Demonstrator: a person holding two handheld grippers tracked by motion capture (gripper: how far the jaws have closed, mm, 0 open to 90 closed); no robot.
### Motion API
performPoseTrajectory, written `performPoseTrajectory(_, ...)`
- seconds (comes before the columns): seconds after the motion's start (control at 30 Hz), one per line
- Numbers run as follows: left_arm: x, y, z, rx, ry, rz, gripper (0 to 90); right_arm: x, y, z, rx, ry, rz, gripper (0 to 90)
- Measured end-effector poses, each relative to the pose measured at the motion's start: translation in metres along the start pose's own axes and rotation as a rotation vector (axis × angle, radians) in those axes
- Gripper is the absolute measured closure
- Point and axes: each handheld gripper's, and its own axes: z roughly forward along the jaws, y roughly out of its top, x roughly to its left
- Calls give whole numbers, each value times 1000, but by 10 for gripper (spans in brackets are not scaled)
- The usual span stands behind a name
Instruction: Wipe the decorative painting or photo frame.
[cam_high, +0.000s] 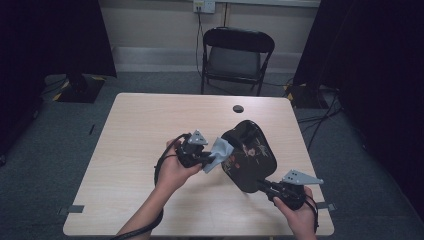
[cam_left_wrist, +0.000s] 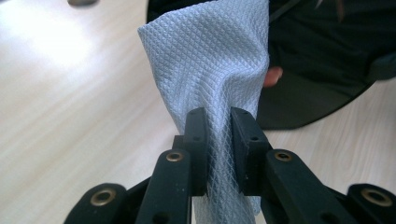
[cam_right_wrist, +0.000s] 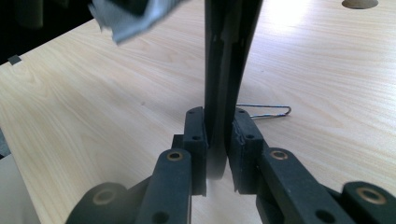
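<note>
We see the left gripper (cam_high: 207, 159) clamped on a pale blue-grey woven cloth (cam_high: 218, 153); in the left gripper view the cloth (cam_left_wrist: 212, 79) passes between the two black jaws and spreads above them. The right gripper (cam_high: 261, 184) grasps the near edge of a dark lacquered rounded tray with a faint floral pattern (cam_high: 250, 152), and holds it tilted above the light wooden table (cam_high: 145, 125), right of the middle. In the right gripper view the tray's thin edge (cam_right_wrist: 226, 70) stands upright between the jaws. The cloth touches the tray's left side. A black folding chair (cam_high: 235, 57) stands beyond the far edge of the table.
</note>
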Motion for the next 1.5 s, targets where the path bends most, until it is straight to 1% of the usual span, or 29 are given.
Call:
performPoseTrajectory(0.07, 1, 9, -6, -16, 2, 6, 777, 0, 0, 0, 1, 0, 1, 793)
performPoseTrajectory(0.17, 1, 24, -13, -68, 0, 4, 777, 0, 0, 0, 2, -1, 4, 793)
performPoseTrajectory(0.27, -2, 34, -16, -93, 1, 14, 776, 0, 0, 0, 0, -1, 2, 793)
performPoseTrajectory(0.33, -5, 38, -13, -89, -5, 22, 774, 0, 0, 0, 0, 0, 2, 793)
performPoseTrajectory(0.4, -9, 39, -8, -78, -1, 32, 772, 0, 0, 0, 0, 1, 0, 793)
performPoseTrajectory(0.57, -12, 36, 4, -64, -15, 30, 772, 0, 1, 1, 3, 1, -4, 793)
performPoseTrajectory(0.7, -12, 27, 12, -51, -22, 24, 772, 0, 1, 1, 4, 0, -7, 793)
performPoseTrajectory(0.97, -13, 2, 32, -9, -45, -6, 770, 0, 1, 1, 1, 1, -6, 793)
performPoseTrajectory(1.0, -13, 0, 33, -5, -44, -3, 769, 0, 1, 1, 2, 1, -8, 793)
performPoseTrajectory(1.17, -13, -13, 44, 30, -43, -9, 769, 0, 1, 1, 0, 2, -6, 793)
performPoseTrajectory(1.33, -12, -29, 59, 66, -45, -18, 767, 0, 1, 1, 1, 1, -8, 792)
performPoseTrajectory(1.43, -12, -36, 66, 94, -50, -19, 767, 0, 1, 1, 1, 2, -9, 792)
performPoseTrajectory(1.5, -12, -42, 71, 106, -46, -15, 766, 0, 1, 1, 0, 2, -8, 792)
